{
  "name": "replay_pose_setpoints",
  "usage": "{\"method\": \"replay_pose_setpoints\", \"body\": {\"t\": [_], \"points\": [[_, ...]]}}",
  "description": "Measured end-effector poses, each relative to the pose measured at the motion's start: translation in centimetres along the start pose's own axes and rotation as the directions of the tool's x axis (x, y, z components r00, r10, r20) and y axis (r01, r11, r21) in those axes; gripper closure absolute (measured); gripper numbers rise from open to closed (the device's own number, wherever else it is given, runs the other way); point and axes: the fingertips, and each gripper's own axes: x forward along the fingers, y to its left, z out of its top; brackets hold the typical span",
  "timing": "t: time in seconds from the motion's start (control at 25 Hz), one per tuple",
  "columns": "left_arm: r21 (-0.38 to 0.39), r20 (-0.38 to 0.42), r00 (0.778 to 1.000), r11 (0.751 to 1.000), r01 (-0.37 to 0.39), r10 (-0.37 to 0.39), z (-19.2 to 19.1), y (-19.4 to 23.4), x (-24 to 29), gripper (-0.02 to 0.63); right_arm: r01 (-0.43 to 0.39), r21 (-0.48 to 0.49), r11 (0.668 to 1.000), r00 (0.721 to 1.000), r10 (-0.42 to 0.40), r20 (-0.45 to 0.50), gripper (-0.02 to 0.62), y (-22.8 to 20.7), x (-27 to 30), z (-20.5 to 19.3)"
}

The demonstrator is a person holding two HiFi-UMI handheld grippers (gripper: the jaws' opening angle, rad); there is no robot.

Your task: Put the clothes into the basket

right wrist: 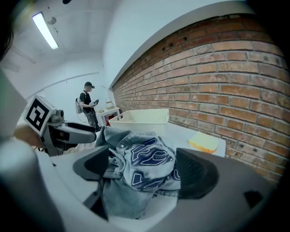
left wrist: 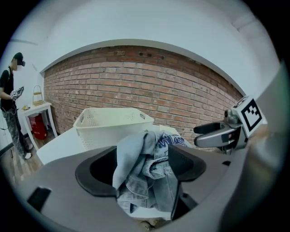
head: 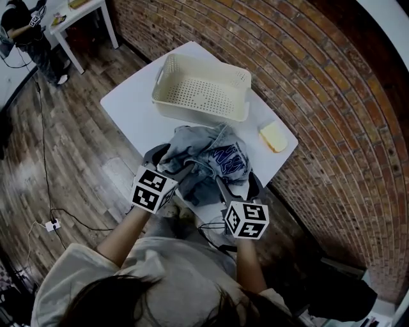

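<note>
At the far left of the room a person [head: 24,30] stands beside a small white side table [head: 80,16], well apart from the work. A cable [head: 45,147] trails over the wooden floor [head: 77,147] on that side.

The left gripper [left wrist: 144,162] hangs over the near edge of the white table [head: 131,108]. Its 2 jaws stand apart, with the left side of the clothes [head: 211,159] between them. The cloth lies against the inner faces, but the jaws are not clamped on it.

The cream basket [head: 201,89] sits at the far side of the table, upright and with nothing visible in it. The clothes are a heap of pale denim with a dark blue lettered patch. They lie on the table just near of the basket, with their far edge at its near wall, and none of them is inside it.

The right gripper [right wrist: 142,170] is at the heap's right side. Its 2 jaws are also spread, and the lettered patch bulges between them without being pinched.

Further right, a yellow sponge [head: 273,136] lies on the table, near its right edge. Beyond it runs the red brick wall [head: 307,76].
</note>
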Motion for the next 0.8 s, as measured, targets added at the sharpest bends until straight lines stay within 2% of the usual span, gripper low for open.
{"method": "replay_pose_setpoints", "body": {"t": [0.12,0.32,0.44,0.64,0.72,0.8], "points": [[-0.026,-0.023,0.999,0.999,0.036,-0.036,-0.7,0.1,0.9,0.228,-0.036,0.033,0.999,0.998,0.038,-0.044,0.095,-0.4,1.0,-0.7],[-0.033,-0.093,0.993,0.997,0.069,-0.072,-2.0,1.1,2.8,0.116,-0.026,0.012,1.0,0.991,0.027,-0.132,0.044,-2.6,3.1,-2.0],[-0.042,-0.136,0.988,0.997,0.066,-0.071,-2.8,2.1,3.7,0.094,-0.033,0.024,0.999,0.98,0.037,-0.194,0.026,-3.7,4.4,-3.2],[-0.042,-0.214,0.973,0.996,0.084,-0.092,-4.5,2.7,5.3,0.067,-0.074,0.115,0.991,0.954,0.104,-0.282,0.017,-4.4,6.3,-5.3],[-0.022,-0.247,0.965,0.996,0.087,-0.09,-5.4,2.8,6.0,0.055,-0.065,0.106,0.992,0.94,0.096,-0.328,0.017,-5.2,7.0,-6.2],[-0.042,-0.274,0.955,0.994,0.104,-0.112,-6.4,2.5,6.7,0.049,-0.074,0.075,0.994,0.922,0.097,-0.376,0.017,-5.7,7.4,-7.0]]}}
